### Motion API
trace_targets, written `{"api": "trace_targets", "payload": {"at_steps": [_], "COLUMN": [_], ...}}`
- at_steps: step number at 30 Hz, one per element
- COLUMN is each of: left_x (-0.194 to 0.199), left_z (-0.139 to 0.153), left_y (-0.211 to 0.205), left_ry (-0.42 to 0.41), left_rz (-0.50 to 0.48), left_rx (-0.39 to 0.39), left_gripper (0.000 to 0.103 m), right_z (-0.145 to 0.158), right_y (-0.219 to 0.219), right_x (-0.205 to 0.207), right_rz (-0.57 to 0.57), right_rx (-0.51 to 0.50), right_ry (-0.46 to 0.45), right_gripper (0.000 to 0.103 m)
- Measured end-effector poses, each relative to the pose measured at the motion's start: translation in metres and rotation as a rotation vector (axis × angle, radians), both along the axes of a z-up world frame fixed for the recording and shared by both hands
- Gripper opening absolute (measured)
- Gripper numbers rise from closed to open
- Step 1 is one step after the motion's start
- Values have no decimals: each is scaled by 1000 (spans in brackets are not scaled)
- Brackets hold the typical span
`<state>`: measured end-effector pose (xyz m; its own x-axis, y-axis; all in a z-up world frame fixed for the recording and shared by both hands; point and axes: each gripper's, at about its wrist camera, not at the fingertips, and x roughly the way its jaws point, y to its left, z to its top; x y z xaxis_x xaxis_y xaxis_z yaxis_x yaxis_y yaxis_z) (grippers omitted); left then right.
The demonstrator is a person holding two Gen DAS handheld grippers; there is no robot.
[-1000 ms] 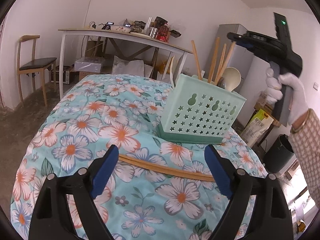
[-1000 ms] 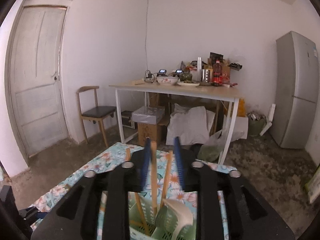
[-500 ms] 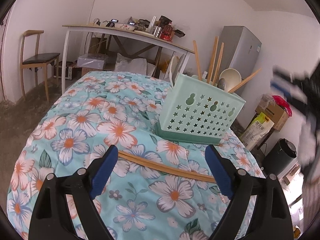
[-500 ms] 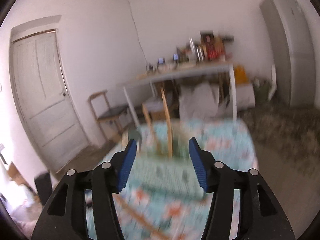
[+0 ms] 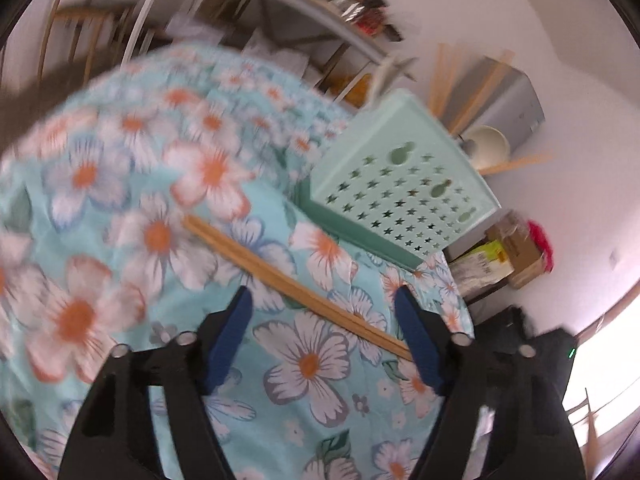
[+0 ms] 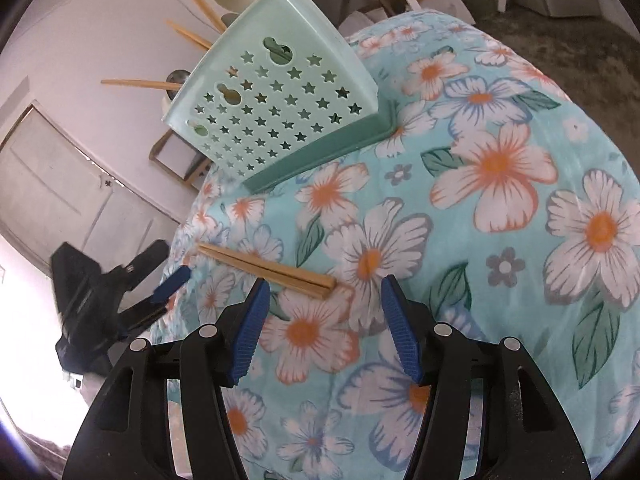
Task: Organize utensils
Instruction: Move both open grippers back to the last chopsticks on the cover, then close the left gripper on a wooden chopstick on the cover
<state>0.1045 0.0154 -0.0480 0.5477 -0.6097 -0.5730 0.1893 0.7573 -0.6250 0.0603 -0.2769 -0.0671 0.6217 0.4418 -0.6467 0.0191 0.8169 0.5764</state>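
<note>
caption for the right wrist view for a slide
Open right gripper above paired chopsticks lying near the utensil holder.

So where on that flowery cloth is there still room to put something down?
The cloth lies bare to the right of the green holder and the chopsticks, out to the table's edge. It is crowded around the chopsticks: the right gripper and left gripper both stand open at them, with the holder just behind.

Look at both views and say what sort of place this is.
Probably a plain room in a home, used for eating and storage: a floral tablecloth under a green utensil holder, a fridge, a panelled door.
</note>
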Motion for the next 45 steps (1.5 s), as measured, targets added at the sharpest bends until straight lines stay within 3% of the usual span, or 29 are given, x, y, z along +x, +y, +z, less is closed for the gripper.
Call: {"api": "trace_targets", "payload": {"at_steps": [4,8,24,30,34,45], "left_x": [13,20,16,12,19,30], "left_z": [-21,-33,-41,-40,-50,-54], "left_y": [13,22,33,36,39,37], "left_ry": [123,163,185,224,288,291], "left_rz": [58,106,129,118,133,174], "left_rx": [-134,-217,-252,-281,-358,-376], "left_gripper": [50,41,6,5,16,10], "right_z": [-5,-7,-5,-5,-4,-5], "right_y": [-4,-10,-19,-18,-17,-16], "right_x": [-2,-5,-14,-13,-13,-13], "right_rz": [9,19,24,15,12,14], "right_rx": [40,51,66,63,61,62], "right_ry": [-10,-25,-48,-42,-40,-42], "right_gripper": [56,56,56,56,56,56]}}
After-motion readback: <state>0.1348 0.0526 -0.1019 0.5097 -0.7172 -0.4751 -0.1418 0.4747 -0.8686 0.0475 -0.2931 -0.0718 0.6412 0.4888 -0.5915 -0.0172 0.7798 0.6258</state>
